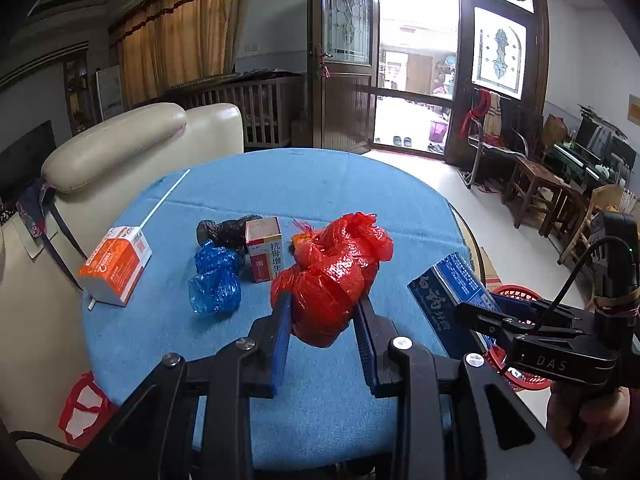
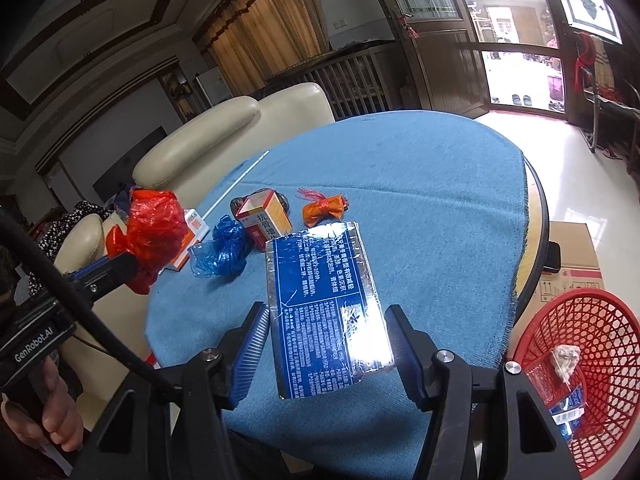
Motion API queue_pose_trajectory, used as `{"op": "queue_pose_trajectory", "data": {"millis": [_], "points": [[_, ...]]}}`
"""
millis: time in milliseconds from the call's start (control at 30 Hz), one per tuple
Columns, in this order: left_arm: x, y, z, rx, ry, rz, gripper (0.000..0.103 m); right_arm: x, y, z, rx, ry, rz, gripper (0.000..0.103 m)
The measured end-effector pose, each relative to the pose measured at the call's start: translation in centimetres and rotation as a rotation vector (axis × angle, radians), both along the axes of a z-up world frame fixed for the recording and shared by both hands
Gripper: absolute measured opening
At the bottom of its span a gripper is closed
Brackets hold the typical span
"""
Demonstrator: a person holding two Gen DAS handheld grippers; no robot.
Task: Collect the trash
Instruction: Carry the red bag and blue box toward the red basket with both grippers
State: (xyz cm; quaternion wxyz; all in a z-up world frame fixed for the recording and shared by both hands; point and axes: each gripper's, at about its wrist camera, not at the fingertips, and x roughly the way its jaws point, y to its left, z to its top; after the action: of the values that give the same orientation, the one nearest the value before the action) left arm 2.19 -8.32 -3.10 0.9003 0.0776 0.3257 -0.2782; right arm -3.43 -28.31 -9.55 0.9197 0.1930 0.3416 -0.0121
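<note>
In the left wrist view, the left hand-held gripper (image 1: 323,312) pinched a crumpled red plastic bag (image 1: 334,276) above the blue-covered surface (image 1: 320,184), near a blue bag (image 1: 216,278) and an upright medicine box (image 1: 264,248). In the right wrist view, the right hand-held gripper (image 2: 326,344) pinched a blue foil packet (image 2: 324,308) over the surface's near edge; a red basket (image 2: 588,380) stood on the floor at right.

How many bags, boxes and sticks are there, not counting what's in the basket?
Bags: 4 (red bag, blue bag, black bag, orange bag)
Boxes: 3 (orange box, open box, blue box)
Sticks: 1 (white stick)
Total: 8
</note>
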Motion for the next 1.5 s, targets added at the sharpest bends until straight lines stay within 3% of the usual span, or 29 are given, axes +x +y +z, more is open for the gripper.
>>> {"op": "queue_pose_trajectory", "data": {"millis": [367, 1500], "points": [[0.2, -0.5, -0.9, 0.042, 0.024, 0.023, 0.032, -1.1, -0.6, 0.3, 0.014, -0.016, -0.013, 0.063], [-1.2, -1.7, 0.0, 0.096, -0.044, 0.012, 0.032, -3.3, -1.8, 0.7, 0.034, -0.042, -0.044, 0.063]]}}
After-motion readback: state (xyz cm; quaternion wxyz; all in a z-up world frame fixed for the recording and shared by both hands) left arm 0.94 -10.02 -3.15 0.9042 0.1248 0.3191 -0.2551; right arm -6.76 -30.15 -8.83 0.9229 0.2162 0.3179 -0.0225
